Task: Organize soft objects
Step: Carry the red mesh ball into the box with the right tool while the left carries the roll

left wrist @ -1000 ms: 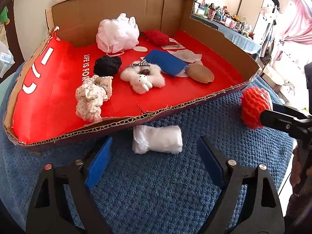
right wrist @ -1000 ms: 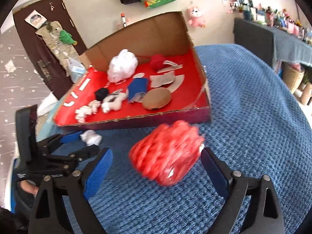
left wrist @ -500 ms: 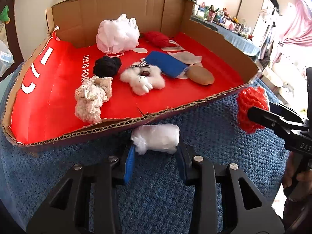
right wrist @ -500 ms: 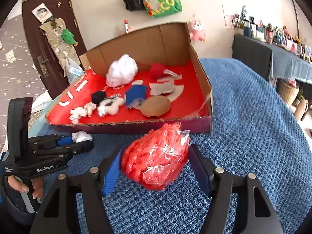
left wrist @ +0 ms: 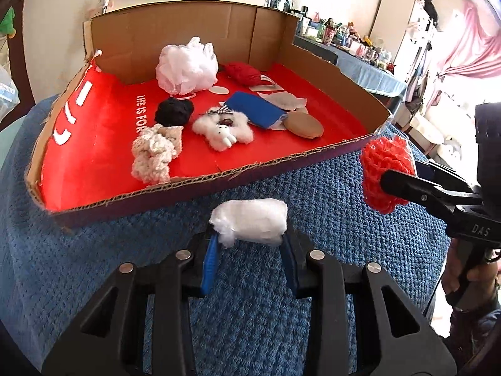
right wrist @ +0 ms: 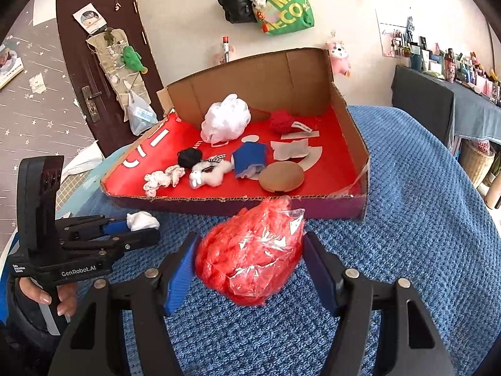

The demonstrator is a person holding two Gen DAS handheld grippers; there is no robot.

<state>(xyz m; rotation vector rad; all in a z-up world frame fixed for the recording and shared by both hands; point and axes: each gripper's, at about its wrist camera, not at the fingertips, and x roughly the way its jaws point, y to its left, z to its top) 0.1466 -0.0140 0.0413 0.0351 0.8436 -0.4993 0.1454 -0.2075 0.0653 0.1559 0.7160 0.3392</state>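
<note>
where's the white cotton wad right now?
The white cotton wad is pinched between the left gripper fingers, over the blue blanket just in front of the cardboard tray front edge, centre of the left wrist view.

The left gripper [left wrist: 250,244] was pointed downward, its blue pads closed against the two ends of a white wad [left wrist: 249,221]. The right gripper [right wrist: 250,260] was likewise angled down and clamped on a red bundle [right wrist: 250,250]. Each handle was gripped from below by a hand [right wrist: 47,299].

White wad [left wrist: 250,221] in left tool [left wrist: 249,244]
</note>
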